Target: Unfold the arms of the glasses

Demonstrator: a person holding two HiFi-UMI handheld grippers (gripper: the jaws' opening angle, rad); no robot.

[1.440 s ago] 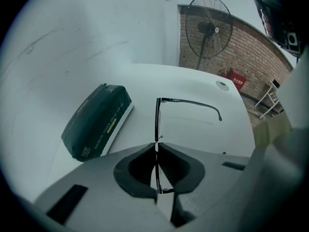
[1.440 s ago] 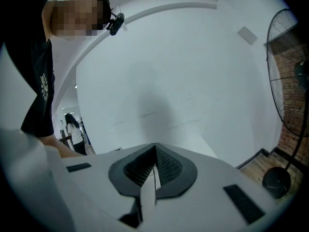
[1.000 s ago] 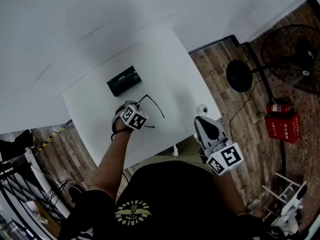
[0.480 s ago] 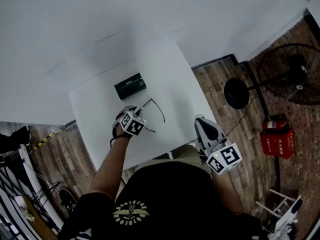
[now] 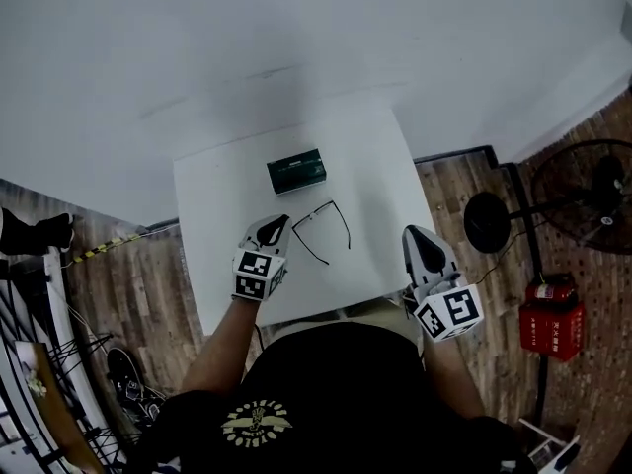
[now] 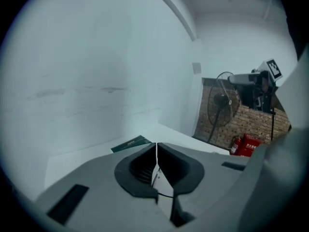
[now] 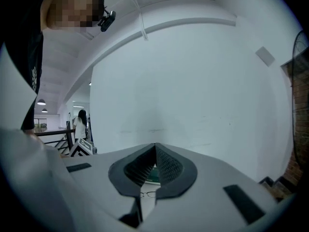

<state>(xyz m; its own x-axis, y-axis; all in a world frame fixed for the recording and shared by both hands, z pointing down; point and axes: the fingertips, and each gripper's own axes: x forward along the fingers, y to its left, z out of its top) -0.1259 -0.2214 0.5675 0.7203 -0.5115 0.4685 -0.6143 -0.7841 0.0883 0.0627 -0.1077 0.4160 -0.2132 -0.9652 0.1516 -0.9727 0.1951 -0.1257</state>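
Black thin-framed glasses (image 5: 315,212) lie mid-table (image 5: 217,196), nearer me than the green case (image 5: 297,171), both arms apparently spread, so I hold 2 empty grippers pinched shut, left gripper (image 5: 279,227) just beside them, right gripper (image 5: 415,235) off the near-right corner.

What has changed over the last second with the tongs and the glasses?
The left tongs have pulled back off the glasses toward the person, and are shut and empty. The glasses lie with arms spread on the table. The green box and the shut right tongs stayed put.
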